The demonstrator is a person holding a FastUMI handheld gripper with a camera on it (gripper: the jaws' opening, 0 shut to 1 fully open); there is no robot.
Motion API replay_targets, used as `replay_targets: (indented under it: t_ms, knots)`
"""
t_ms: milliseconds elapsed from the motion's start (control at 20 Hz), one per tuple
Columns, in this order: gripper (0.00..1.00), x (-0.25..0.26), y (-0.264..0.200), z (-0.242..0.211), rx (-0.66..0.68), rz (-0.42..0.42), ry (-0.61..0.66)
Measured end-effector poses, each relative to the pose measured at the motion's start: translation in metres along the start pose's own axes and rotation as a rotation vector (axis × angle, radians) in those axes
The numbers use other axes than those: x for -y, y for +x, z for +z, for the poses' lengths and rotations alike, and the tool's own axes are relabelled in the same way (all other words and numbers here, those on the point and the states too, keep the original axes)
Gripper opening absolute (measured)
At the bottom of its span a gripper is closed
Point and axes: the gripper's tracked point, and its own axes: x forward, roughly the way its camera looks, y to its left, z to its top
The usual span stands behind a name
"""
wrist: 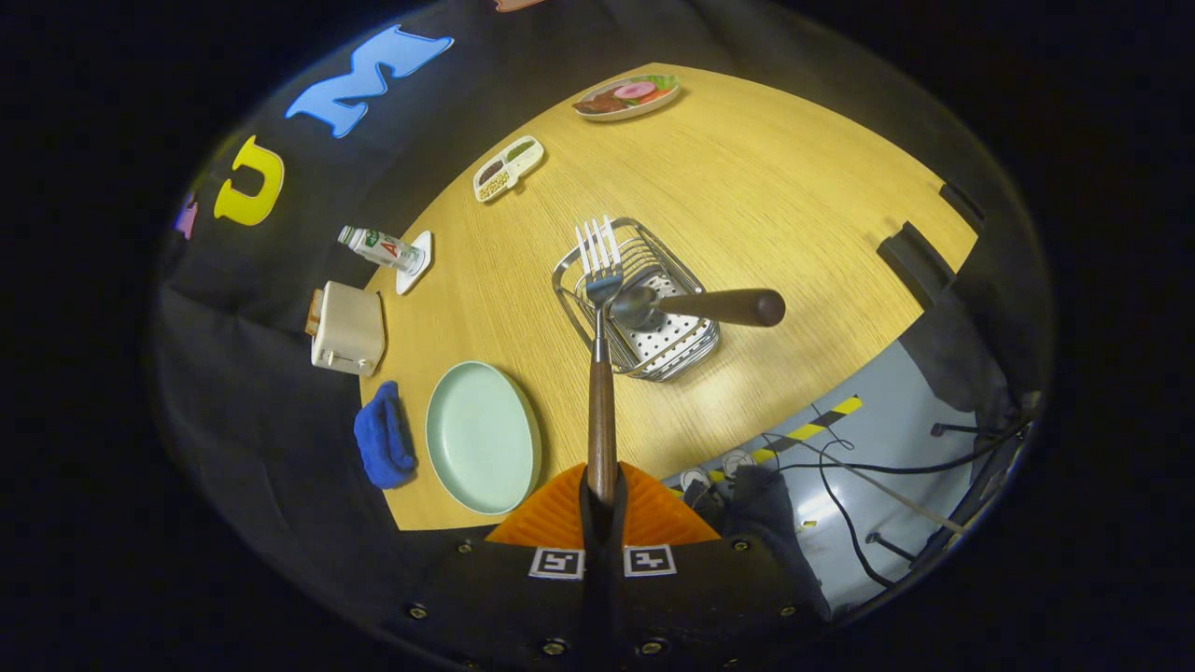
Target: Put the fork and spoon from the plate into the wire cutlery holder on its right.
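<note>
- Gripper high over the table, fingers clamped tight on the fork's wooden handle end.
- Fork stiff, light; smooth handle could pivot in such an end grip. Tines hang above the wire holder.
- Spoon already rests in the holder, handle jutting out.
- Plate bare.

Wood-handled fork tines-forward over the wire cutlery holder, spoon already leaning inside — pale green plate bare

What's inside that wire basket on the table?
A spoon lies in the wire cutlery holder, bowl down, handle sticking out over the rim. The fork, clamped in the gripper, covers part of the holder's perforated floor.
</note>
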Motion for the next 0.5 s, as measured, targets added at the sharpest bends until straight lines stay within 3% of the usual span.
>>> replay_targets:
  t_ms: [500]
  knots:
    - [0.05,-0.0020,0.0019,-0.0025,-0.030,0.016,0.052]
